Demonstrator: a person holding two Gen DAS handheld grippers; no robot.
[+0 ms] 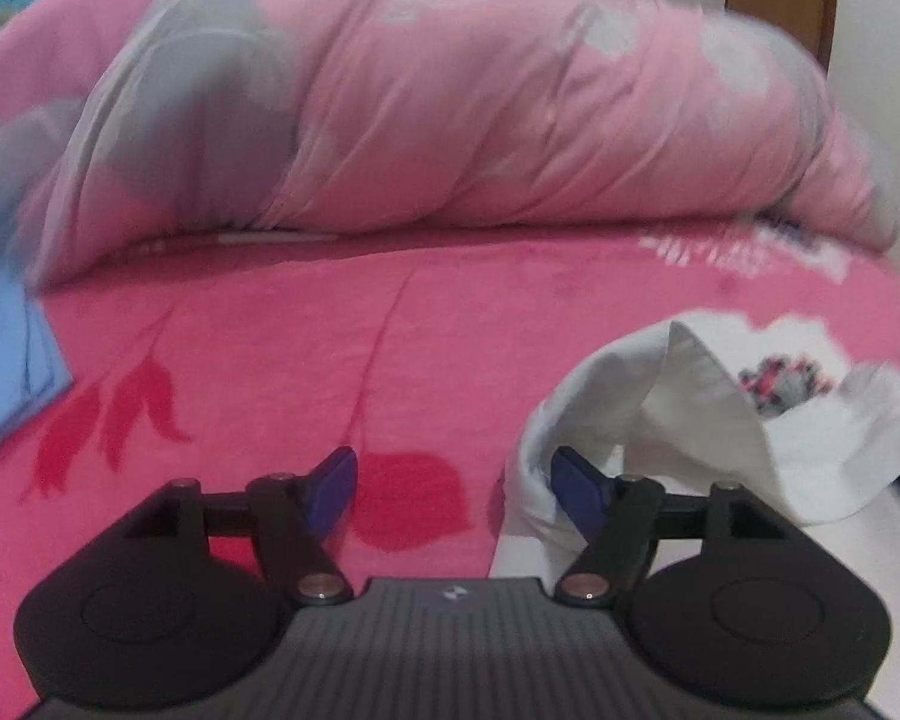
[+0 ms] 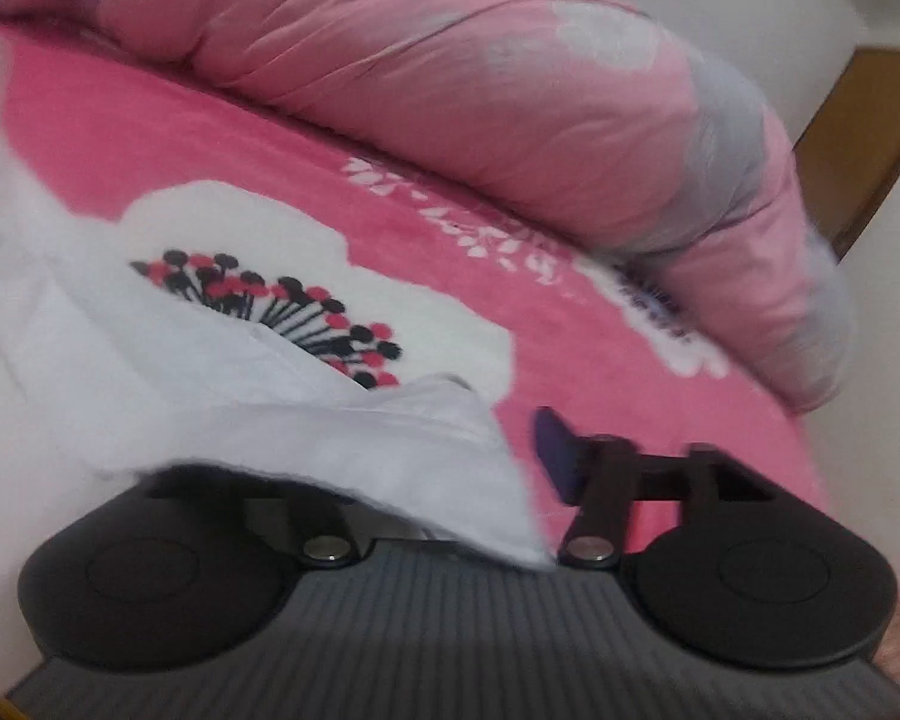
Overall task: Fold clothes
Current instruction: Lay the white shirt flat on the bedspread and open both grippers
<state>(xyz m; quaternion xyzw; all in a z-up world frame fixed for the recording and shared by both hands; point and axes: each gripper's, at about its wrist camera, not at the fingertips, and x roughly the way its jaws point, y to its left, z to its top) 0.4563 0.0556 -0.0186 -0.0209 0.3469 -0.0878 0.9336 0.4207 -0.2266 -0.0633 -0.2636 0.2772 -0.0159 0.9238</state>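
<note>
1. A bed covered by a bright pink sheet printed with red feathers and a large white flower is seen in both wrist views.
2. A rumpled pale pink and grey quilt is heaped along the far side of the bed, and it is seen again in the right wrist view.
3. A white garment is spread on the near right part of the bed in the left wrist view, with a fold standing up in a soft arch.
4. The left gripper is held wide open, and its two blue fingertips are well apart with only the pink sheet between them.
5. The right-hand blue pad of the left gripper is set against the edge of the white garment; whether it touches the cloth cannot be told.
6. In the right wrist view the same white garment is draped over the left side of the right gripper, so that finger is hidden.
7. The other blue fingertip of the right gripper is seen clear of the cloth, over the pink sheet, and the jaws are parted without pressing on the fabric.
8. A light blue cloth is seen at the left edge of the left wrist view, lying on the bed.
9. A brown wooden board is seen against the pale wall behind the quilt.
</note>
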